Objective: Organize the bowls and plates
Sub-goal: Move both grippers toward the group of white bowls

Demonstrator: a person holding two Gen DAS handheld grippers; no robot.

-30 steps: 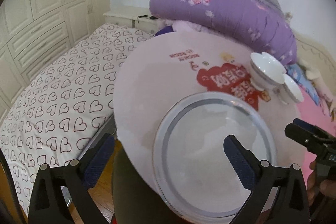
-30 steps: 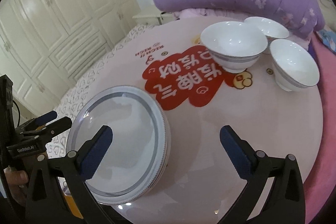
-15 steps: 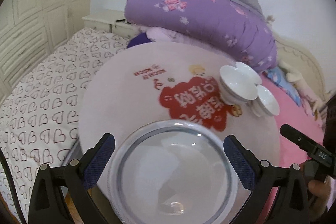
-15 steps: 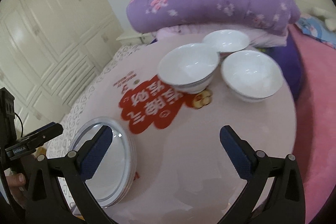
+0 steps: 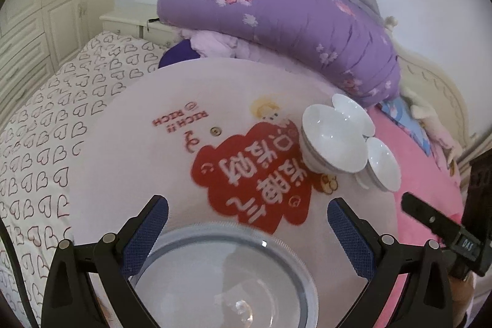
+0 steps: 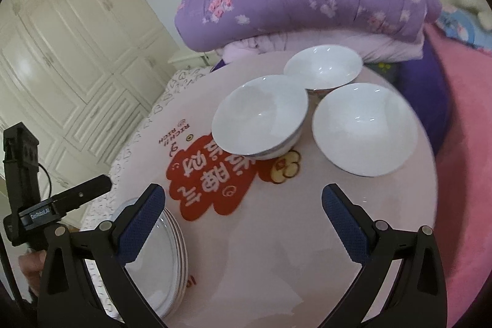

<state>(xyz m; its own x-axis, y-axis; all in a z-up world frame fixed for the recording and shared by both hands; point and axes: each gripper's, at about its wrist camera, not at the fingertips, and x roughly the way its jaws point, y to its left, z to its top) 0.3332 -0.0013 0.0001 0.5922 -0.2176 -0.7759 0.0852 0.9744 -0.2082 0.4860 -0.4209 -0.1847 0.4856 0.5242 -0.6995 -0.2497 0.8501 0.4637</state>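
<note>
A stack of white plates with a grey rim band lies at the near edge of a round pink table. My left gripper is open and empty just above the stack. Three white bowls stand close together at the far right: a near-left bowl, a back bowl and a right bowl. My right gripper is open and empty, short of the bowls. The plate stack shows at the lower left in the right wrist view.
A red sticker with white characters covers the table's middle. A purple quilt is piled behind the table. A heart-print bed lies to the left, pink bedding to the right, white wardrobes beyond.
My left gripper has drawn back from the plates, which now sit lower in its view. My right gripper has swung right toward the bowls, which now look closer.
</note>
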